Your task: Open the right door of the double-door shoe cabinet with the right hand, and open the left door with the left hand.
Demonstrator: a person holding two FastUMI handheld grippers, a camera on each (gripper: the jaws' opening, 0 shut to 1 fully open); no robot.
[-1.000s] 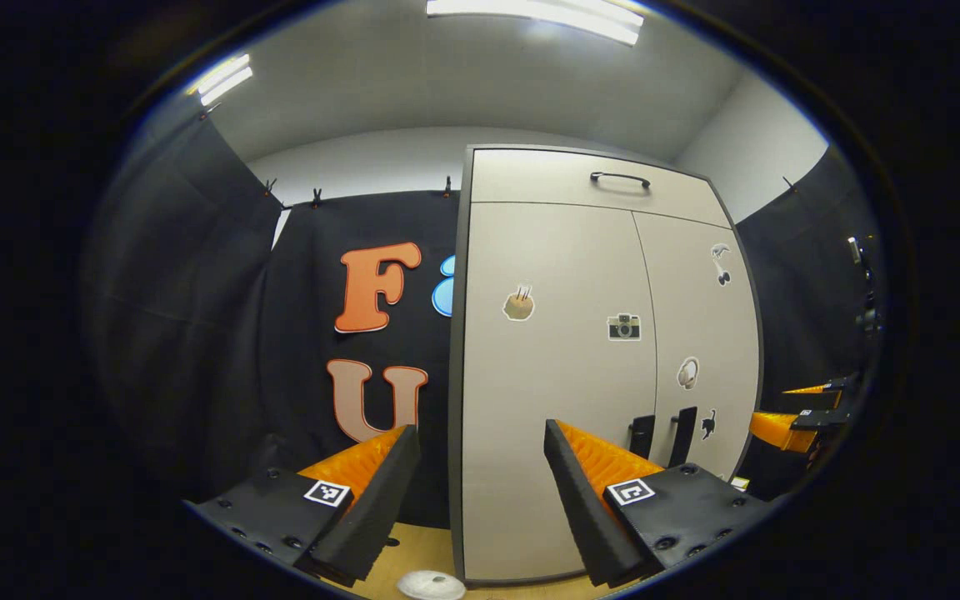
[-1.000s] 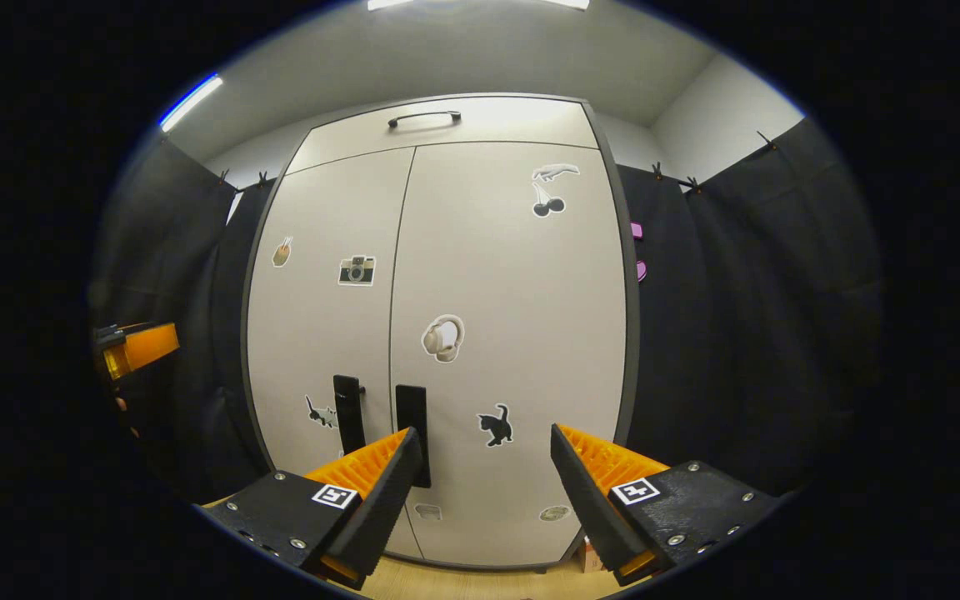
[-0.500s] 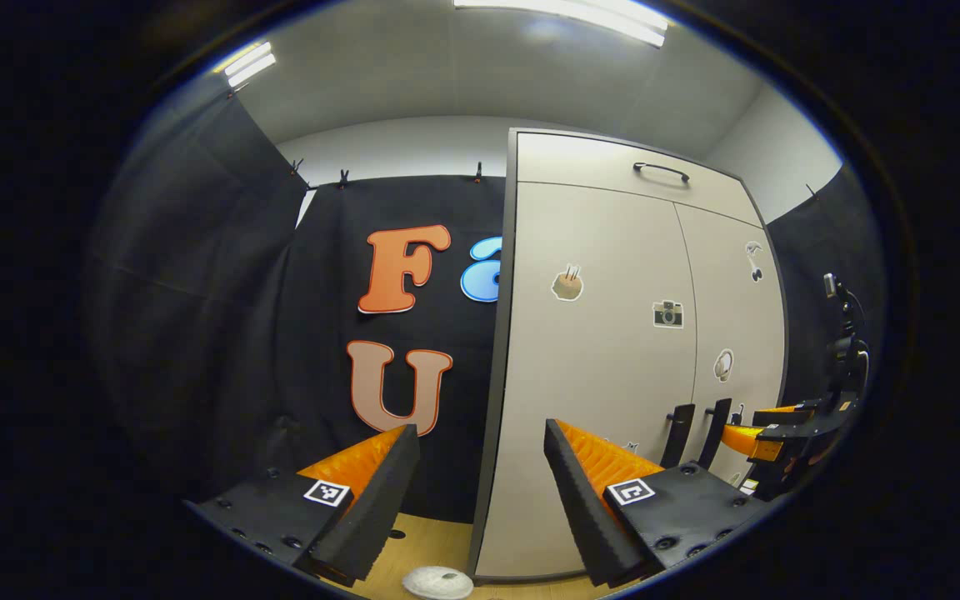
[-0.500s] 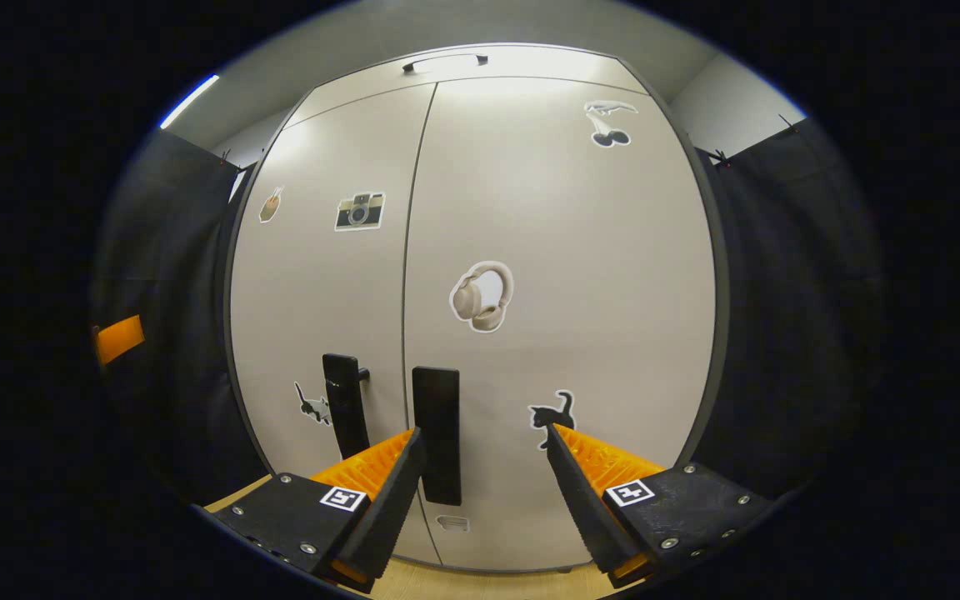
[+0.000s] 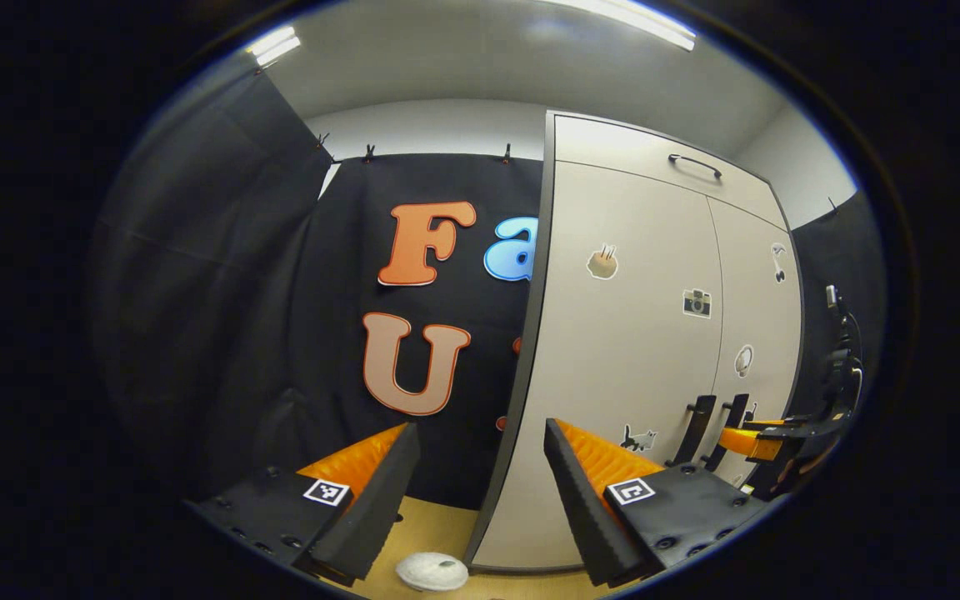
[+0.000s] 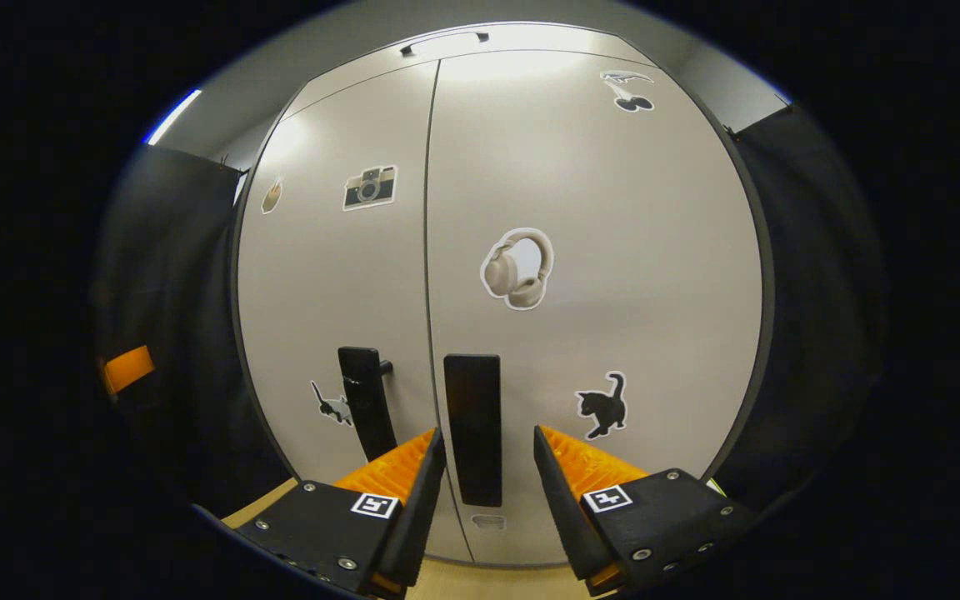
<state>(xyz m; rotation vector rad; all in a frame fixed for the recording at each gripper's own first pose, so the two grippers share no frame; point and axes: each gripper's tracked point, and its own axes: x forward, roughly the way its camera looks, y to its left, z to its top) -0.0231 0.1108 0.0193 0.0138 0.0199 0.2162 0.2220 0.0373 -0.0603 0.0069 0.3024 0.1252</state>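
In the left gripper view, the left claw (image 5: 476, 467) sits at the bottom centre of the frame, released, its two fingers spread wide with nothing between them. Below it, at the bottom edge, a small white round object (image 5: 432, 572) lies on the wooden floor (image 5: 434, 527). The shoe cabinet (image 5: 647, 333) fills the right half of this frame, seen at an angle from its left corner, and both of its doors are closed. The left door (image 5: 613, 350) carries a cupcake sticker (image 5: 602, 262) high up and a camera sticker (image 5: 697, 302) to the right of it. At the lower right of the frame the right claw (image 5: 751, 440) is seen from the side, close to the two dark handles.

In the right gripper view, the cabinet faces the camera squarely and takes up most of the frame. The left door's handle (image 6: 366, 402) stands lower left of centre, beside a small cat sticker (image 6: 330, 404). The right door's handle (image 6: 473, 429) hangs upright just right of the seam. The right claw is released, its fingers either side of the handle's lower part, apart from it. On the right door (image 6: 597, 275) a headphones sticker (image 6: 517, 268) sits near the centre and a black cat sticker (image 6: 601, 405) at lower right.
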